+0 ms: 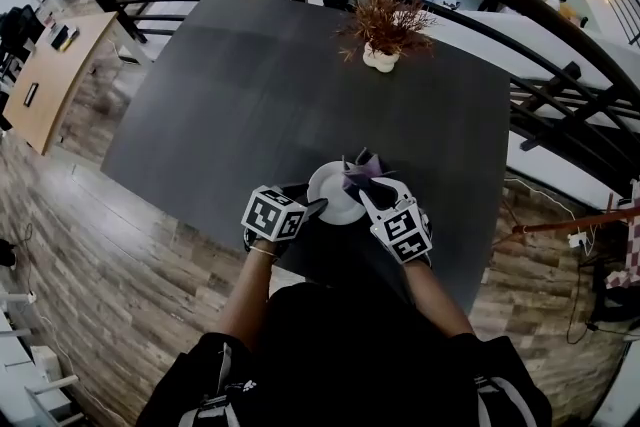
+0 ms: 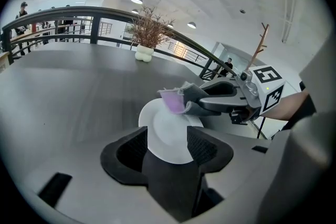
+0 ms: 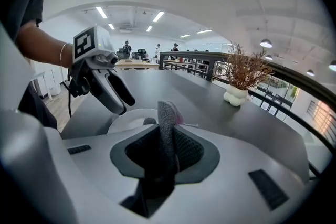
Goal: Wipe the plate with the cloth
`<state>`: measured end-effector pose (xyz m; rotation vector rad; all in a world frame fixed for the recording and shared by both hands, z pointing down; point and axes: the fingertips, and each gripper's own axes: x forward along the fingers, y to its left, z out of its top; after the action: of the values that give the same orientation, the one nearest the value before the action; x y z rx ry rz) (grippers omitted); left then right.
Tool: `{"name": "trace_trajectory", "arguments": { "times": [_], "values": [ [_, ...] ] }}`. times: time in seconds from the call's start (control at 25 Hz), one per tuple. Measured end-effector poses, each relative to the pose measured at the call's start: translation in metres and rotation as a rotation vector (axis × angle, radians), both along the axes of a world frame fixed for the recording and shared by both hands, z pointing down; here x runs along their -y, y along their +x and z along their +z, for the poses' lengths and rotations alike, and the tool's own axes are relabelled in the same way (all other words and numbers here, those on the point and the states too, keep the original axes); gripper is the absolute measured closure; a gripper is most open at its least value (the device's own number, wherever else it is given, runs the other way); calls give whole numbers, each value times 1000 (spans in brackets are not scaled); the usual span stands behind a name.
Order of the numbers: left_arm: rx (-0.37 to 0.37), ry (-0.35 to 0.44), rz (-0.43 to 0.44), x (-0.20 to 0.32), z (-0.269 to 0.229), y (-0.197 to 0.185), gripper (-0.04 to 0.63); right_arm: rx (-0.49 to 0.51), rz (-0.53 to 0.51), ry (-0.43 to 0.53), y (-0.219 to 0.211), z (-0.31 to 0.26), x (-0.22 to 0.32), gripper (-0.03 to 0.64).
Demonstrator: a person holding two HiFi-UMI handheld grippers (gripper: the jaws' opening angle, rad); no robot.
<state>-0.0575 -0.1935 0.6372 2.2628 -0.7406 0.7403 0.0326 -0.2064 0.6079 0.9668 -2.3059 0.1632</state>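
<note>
Counting: one white plate [image 1: 333, 197], one cloth [image 1: 362, 167], one potted dry plant [image 1: 385, 27], two grippers, all on or over one dark table [image 1: 240, 95]. The plate is lying near the table's near edge.

Left gripper [image 1: 312, 208]: fingers standing wide, released, straddling the plate's near-left rim without squeezing it.

Right gripper [image 1: 360, 187]: fingers clenching the cloth, holding it upright over the plate's far-right rim.

Left gripper view is showing the cloth's purple face; right gripper view is showing only its grey side. Head view alone is showing the railing around the table
</note>
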Motion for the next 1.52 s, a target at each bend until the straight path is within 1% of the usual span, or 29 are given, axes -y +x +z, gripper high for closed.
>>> {"name": "trace_trajectory", "arguments": {
  "times": [0.2, 0.32, 0.44, 0.72, 0.88, 1.12, 1.24, 1.32, 1.4, 1.44, 1.52],
  "values": [
    [34, -10, 13, 3, 5, -2, 364, -86, -37, -9, -4, 10, -3, 541],
    [45, -31, 18, 4, 10, -3, 359, -142, -63, -25, -6, 20, -5, 541],
    [41, -58, 19, 1, 14, -3, 359, -196, -93, -31, -7, 28, -11, 541],
    [36, -86, 4, 5, 18, -5, 359, -292, -156, -31, -10, 35, -15, 541],
    [25, -121, -10, 6, 20, -6, 359, -351, -195, -40, -12, 39, -18, 541],
    [41, -177, 8, 4, 29, -6, 359, -376, -217, -66, -14, 42, -18, 541],
    [36, -198, 15, 4, 30, -6, 359, -392, -232, -74, -16, 43, -18, 541],
    [12, -219, 17, 5, 29, -6, 357, -416, -251, -71, -18, 45, -19, 541],
    [-48, -254, -1, 5, 28, -3, 355, -443, -270, -67, -20, 47, -20, 541],
    [-82, -273, -18, 5, 27, -2, 342, -451, -276, -66, -21, 48, -21, 541],
    [-144, -299, -50, 6, 25, -2, 342, -455, -281, -65, -21, 49, -21, 541]
  ]
}}
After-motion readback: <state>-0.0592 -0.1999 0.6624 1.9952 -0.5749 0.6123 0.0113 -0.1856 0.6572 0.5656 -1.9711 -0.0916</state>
